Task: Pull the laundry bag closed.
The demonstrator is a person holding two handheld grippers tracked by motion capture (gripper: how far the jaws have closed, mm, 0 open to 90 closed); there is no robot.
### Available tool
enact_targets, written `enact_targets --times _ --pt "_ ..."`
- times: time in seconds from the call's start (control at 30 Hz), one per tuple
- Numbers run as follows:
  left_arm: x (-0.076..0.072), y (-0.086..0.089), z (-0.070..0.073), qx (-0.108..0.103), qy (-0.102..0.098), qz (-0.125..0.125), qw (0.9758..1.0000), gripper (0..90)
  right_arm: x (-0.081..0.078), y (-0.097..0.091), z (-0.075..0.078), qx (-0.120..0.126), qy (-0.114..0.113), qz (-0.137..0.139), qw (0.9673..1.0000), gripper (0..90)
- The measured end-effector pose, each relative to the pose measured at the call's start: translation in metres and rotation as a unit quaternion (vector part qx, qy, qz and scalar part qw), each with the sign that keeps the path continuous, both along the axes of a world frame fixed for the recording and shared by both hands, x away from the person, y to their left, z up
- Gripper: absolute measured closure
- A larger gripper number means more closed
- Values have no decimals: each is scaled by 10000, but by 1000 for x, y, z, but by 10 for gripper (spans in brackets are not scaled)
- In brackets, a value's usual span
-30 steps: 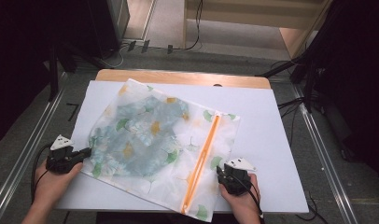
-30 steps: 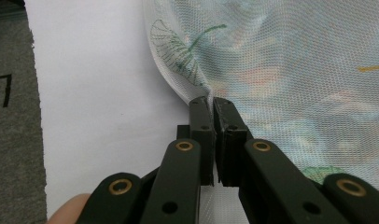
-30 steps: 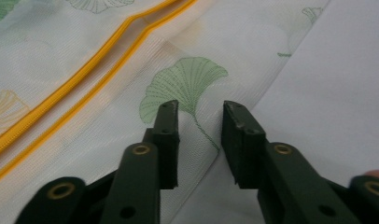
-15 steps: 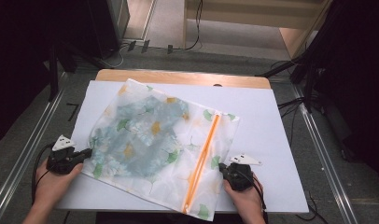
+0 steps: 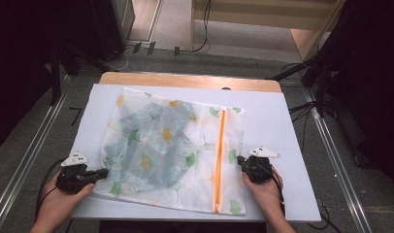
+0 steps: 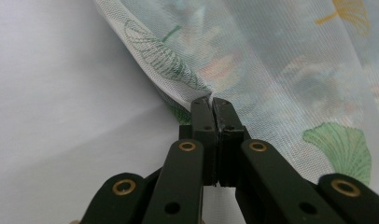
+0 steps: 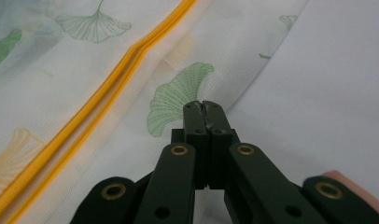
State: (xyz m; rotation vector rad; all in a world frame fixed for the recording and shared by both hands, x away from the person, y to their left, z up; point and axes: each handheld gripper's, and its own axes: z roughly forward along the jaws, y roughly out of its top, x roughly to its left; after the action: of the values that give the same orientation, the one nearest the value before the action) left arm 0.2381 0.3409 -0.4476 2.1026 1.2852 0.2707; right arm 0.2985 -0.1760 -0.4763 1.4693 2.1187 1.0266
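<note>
White sheeting covers the wooden table (image 5: 185, 80), and across its middle lies the mesh laundry bag (image 5: 171, 145), ginkgo-printed, a garment inside. Its orange zipper (image 5: 219, 155) runs from the top of the frame toward the bottom. My left gripper (image 5: 102, 173) is clamped on the bag's lower-left edge, my right gripper (image 5: 239, 160) pinching its right hem, so the bag spans flat between both hands.

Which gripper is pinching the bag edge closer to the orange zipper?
The right gripper: it grips the mesh bag just beside the zipper.
</note>
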Motion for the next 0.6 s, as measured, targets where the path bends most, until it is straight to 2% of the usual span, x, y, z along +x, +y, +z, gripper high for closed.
enact_targets --times 0.13,0.23,0.43,0.6 --pt "-6 -9 0 79 18 -171 9998 900 10 -8 0 -47 -96 -121 9999 900" --pt "-8 -12 0 36 70 -249 9997 900 12 -14 -1 -31 -123 -198 9997 900" --pt "-14 -14 -1 44 95 -276 9996 900 11 -16 -2 -85 -175 -210 9996 900" --pt "-14 -12 -1 77 111 -155 9998 900 9 -16 -3 -140 -158 -227 9995 900"
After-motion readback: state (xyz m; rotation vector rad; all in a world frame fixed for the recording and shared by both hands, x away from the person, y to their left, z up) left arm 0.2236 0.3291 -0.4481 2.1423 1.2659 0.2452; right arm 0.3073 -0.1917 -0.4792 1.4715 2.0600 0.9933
